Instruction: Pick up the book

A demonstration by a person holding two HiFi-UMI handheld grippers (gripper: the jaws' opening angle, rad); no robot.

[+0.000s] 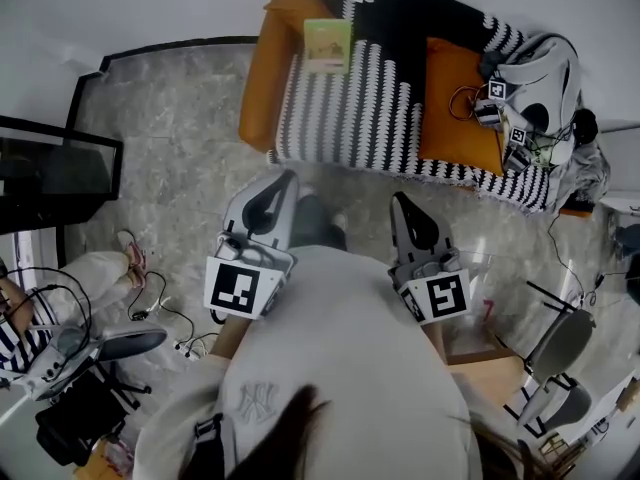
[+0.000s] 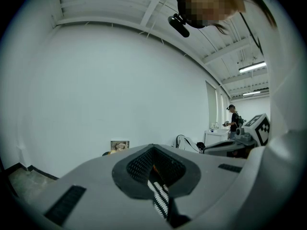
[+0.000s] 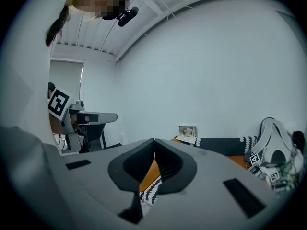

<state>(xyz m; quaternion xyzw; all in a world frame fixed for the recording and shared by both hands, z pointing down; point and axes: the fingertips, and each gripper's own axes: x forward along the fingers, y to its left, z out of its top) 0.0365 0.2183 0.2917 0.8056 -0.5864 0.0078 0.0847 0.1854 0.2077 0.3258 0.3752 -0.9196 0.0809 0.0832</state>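
Head view first. Both claws are out in front of me over the floor, short of the sofa (image 1: 262, 88). The left claw (image 1: 288, 176) has its jaws pressed together with nothing in them. The right claw (image 1: 399, 200) is the same, closed and empty.

The book (image 1: 327, 45), pale green, lies flat on the left end of the sofa, partly on the striped blanket (image 1: 380, 88) and near the back edge by the wall. It is well apart from both claws, straight beyond the left claw and a touch to its right, and farther from the right claw, up and to its left. It looks nearly square from here. Its slightly longer side runs away from me toward the wall, with a short edge facing the claws. A grey backpack (image 1: 545, 78) sits at the sofa's right end.

Left claw view. The left claw (image 2: 153, 148) has its tips meeting, and only a sliver of striped blanket shows through the notch behind them. A small upright picture (image 2: 119, 145) stands far off against the wall. I cannot tell from here whether that is the book.

Right claw view. The right claw (image 3: 154, 140) is shut tight with nothing gripped. Orange cushion and blanket stripes show through its notch, and the same upright picture (image 3: 188, 131) stands at the sofa's far end.
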